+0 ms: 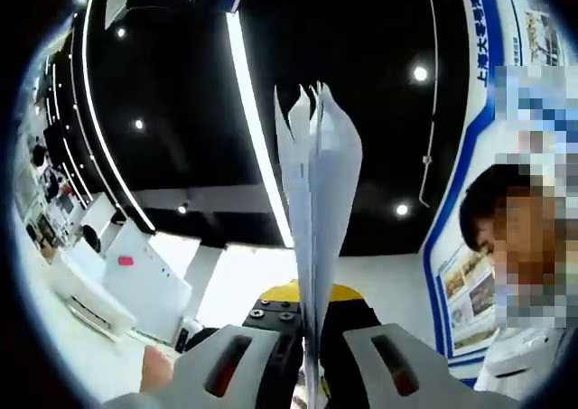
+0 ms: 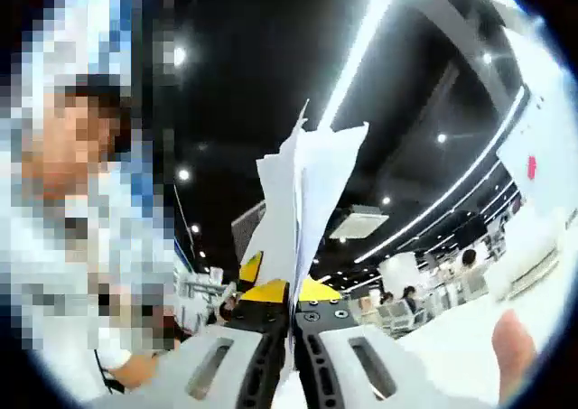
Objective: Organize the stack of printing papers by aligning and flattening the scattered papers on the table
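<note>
Basically both the left gripper point(image 1: 312, 359) and right gripper point(image 2: 291, 359) are clamped on the paper stack point(image 1: 316, 201), held upright edge-on between them; light, floppy, slippery sheets, likely best pinched low near opposite edges.

the left gripper point(image 1: 312, 359), at the bottom centre of the left gripper view, has two pale grey plastic jaws, each with a dark slanted slot showing red inside. behind them sits a black block with small round screws and a yellow rounded cap. the right gripper point(image 2: 291, 359), bottom centre of the right gripper view, has the same grey slotted jaws, black screwed block and yellow piece.
</note>
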`<state>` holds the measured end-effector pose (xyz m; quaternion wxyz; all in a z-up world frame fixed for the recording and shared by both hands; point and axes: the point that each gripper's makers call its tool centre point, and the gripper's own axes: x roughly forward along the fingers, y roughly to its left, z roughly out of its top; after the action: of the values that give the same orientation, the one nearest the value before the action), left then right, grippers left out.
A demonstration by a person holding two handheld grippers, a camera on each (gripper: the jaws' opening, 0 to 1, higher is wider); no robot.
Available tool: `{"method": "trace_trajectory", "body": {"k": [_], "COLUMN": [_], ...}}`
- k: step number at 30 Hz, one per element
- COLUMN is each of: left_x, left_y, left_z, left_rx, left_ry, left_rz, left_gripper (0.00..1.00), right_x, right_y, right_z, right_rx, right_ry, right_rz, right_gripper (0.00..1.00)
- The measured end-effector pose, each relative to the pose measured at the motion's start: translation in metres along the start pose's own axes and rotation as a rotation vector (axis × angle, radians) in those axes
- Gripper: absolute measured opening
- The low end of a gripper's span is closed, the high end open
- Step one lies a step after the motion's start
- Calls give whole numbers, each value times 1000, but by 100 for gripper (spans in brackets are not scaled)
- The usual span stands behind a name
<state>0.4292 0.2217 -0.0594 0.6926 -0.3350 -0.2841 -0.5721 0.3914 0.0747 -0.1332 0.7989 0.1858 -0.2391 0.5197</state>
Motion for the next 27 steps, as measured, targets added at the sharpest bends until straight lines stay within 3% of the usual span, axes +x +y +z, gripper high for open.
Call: {"method": "trace_trajectory", "body": {"k": [2, 3, 5, 7, 10, 13, 17, 19, 22, 23, 24, 27], "left_x": [-12, -16, -25, -31, -37, -42, -51, -54, -59, -65, -67, -70], "left_y": [13, 17, 27, 35, 40, 32, 21, 14, -1, -14, -16, -20], "left_z": [-1, -3, -12, -22, -31, -39, -48, -51, -56, -62, -64, -75], "left_rx": [-32, -36, -38, -34, -20, -18, 66, 102, 75, 59, 61, 152], "left_ry": [-27, -25, -10, 13, 58, 119, 215, 248, 317, 386, 405, 491], "left_rz": [39, 53, 78, 107, 121, 71, 10, -26, -96, -158, -168, -178], "left_gripper": [8, 8, 9, 13, 14, 18, 32, 34, 32, 25, 12, 6], "right_x": [-8, -8, -13, -15, -20, -26, -34, -37, -43, -46, -48, -54], "right_y": [-6, -7, -11, -9, -9, -8, -10, -10, -15, -14, -18, -22], "right_z": [3, 3, 4, 7, 18, 24, 30, 30, 26, 26, 26, 22], "right_rx": [-95, -118, -252, -301, -292, -227, -157, -114, -89, -49, -37, -12], "right_ry": [94, 107, 188, 242, 263, 288, 327, 342, 366, 369, 370, 386], "right_rz": [-35, -39, -61, -45, -1, 56, 116, 138, 151, 169, 156, 163], "right_gripper": [0, 0, 0, 0, 0, 0, 0, 0, 0, 0, 0, 0]}}
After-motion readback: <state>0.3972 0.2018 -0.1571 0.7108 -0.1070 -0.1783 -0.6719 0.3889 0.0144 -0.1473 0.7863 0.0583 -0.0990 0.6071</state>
